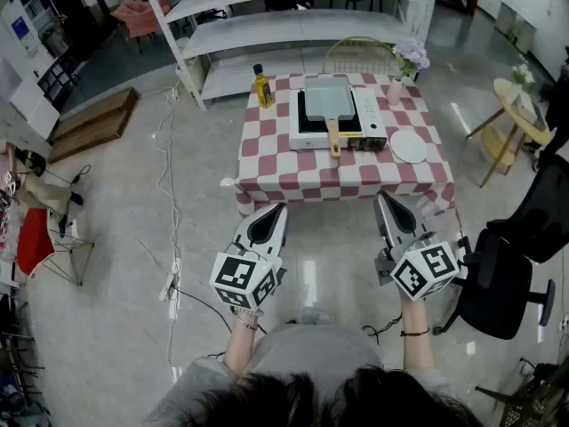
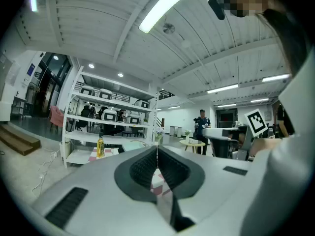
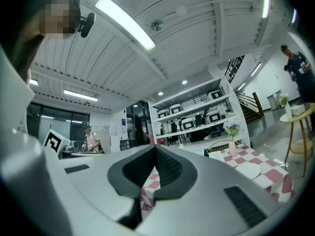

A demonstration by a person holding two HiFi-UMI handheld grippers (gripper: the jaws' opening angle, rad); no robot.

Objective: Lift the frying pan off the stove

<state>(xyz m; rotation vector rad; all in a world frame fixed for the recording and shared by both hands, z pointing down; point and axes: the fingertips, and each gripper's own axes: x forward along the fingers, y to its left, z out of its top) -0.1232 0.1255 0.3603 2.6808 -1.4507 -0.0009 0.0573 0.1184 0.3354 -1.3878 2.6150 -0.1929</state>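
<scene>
We carry the left gripper (image 1: 281, 206) and right gripper (image 1: 380, 195) pressed together, empty; unopened, they could shove the square grey-green wooden-handled frying pan (image 1: 328, 99) ahead.

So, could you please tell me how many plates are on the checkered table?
1: the plate lies right of the stove, near the table's right edge. None looks hidden.

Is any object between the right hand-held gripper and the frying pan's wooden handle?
Nothing visible does. Only floor and red-and-white checkered cloth lie between the shut right hand-held gripper and the wooden handle of the grey-green rectangular frying pan; the round white plate sits aside.
</scene>
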